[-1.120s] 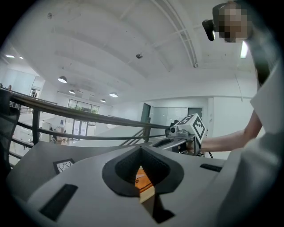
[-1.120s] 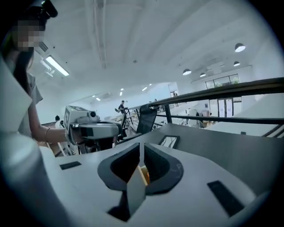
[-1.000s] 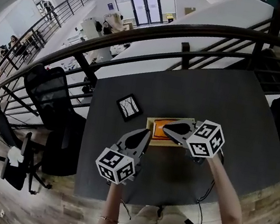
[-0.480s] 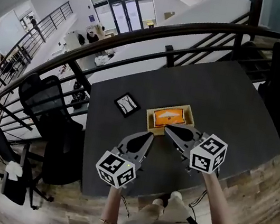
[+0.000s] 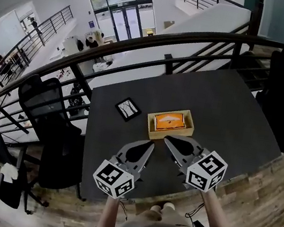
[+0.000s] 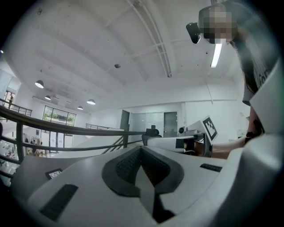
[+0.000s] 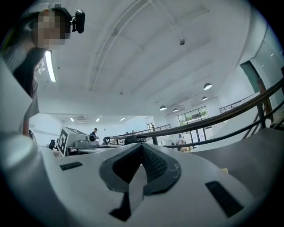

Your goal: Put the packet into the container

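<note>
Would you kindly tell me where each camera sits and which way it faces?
Head view: on the person's head, steeply down at the table, container with packet; left gripper, right gripper and forearms show.
Left gripper view: rides the left gripper, tilted up along its shut jaws toward the ceiling; the person's torso shows.
Right gripper view: likewise, on the right gripper, jaws shut.
Shared: both gripper views catch the railing and the other gripper.
</note>
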Demonstrator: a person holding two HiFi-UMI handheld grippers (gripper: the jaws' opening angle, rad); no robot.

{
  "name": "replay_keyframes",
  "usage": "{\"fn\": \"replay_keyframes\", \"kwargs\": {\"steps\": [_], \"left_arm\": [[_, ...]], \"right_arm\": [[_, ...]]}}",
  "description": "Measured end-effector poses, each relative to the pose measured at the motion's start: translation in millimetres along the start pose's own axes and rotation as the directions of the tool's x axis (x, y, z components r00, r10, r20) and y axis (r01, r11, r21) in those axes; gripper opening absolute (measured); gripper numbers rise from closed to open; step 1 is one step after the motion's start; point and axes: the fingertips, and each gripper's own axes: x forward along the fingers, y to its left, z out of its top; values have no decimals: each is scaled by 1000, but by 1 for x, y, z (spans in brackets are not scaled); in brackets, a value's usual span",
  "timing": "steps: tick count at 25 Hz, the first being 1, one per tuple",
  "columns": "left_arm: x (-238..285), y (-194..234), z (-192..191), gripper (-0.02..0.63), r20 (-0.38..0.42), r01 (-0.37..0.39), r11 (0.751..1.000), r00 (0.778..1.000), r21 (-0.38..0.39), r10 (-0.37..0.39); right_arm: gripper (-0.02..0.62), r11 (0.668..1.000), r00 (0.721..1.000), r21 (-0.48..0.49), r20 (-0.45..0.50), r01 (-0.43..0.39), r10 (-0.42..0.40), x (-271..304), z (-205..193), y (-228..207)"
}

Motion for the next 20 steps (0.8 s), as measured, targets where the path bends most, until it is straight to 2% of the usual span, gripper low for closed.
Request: {"fn": "replay_keyframes", "kwargs": {"steps": [20], "left_arm": [[10,-10,8,8,19,-24,1000,1000,14,23]], "right_arm": [[9,1000,1000,-21,-10,-11,11,-8,1,0]]}}
